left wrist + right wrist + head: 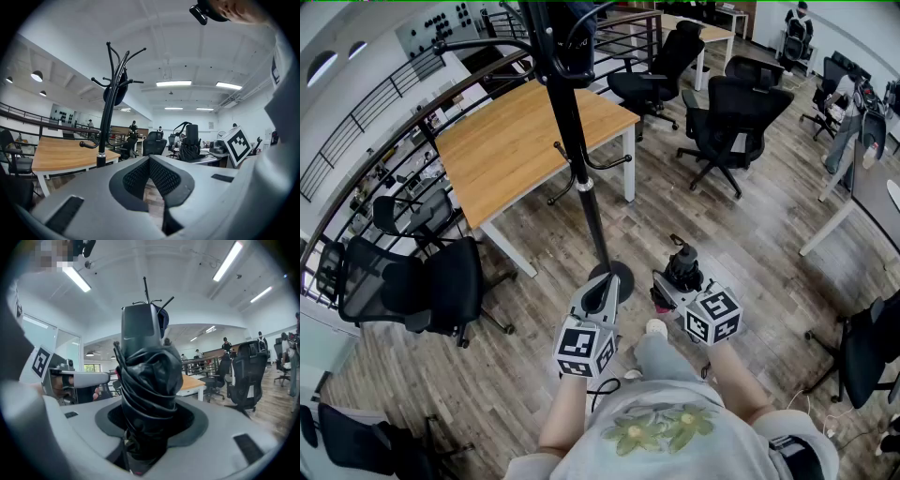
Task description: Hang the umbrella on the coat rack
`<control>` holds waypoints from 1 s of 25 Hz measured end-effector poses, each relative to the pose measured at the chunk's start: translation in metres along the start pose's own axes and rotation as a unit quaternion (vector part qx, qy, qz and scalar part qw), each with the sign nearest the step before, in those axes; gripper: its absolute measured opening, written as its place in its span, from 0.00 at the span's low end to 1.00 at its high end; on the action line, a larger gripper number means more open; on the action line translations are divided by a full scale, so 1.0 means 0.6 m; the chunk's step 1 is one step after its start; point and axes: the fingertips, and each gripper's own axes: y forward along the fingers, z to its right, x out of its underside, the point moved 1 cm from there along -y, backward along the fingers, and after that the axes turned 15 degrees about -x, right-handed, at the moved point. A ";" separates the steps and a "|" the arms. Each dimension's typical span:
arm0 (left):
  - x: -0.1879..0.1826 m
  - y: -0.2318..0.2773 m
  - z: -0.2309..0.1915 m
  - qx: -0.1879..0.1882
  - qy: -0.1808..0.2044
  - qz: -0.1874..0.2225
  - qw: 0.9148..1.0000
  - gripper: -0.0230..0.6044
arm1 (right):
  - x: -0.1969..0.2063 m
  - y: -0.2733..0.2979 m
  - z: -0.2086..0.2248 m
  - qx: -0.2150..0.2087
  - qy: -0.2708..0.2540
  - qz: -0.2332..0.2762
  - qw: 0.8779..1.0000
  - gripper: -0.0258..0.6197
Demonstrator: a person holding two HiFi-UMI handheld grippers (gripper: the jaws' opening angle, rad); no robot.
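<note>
Head view: a person stands at the foot of the coat rack [572,122], right tongs [673,284] clamped on the folded black umbrella [683,265]. Left gripper view: the left tongs [149,161] are together and empty. Right gripper view: the umbrella stands upright in the grip, so this looks like the carrying step, and next it needs raising to a hook [619,161].

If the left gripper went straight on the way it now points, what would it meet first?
Likely nothing close: the left gripper aims just right of the coat rack pole; first in line looks like a black office chair far beyond; depth unclear.
</note>
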 end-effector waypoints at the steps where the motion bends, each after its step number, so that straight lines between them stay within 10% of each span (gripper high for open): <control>1: 0.003 0.008 -0.001 0.001 0.000 -0.001 1.000 0.05 | 0.002 0.005 0.006 -0.001 0.000 -0.002 1.000 0.37; 25: -0.039 0.262 -0.088 -0.003 0.007 -0.003 1.000 0.05 | -0.077 0.197 0.229 -0.035 -0.005 -0.014 0.999 0.37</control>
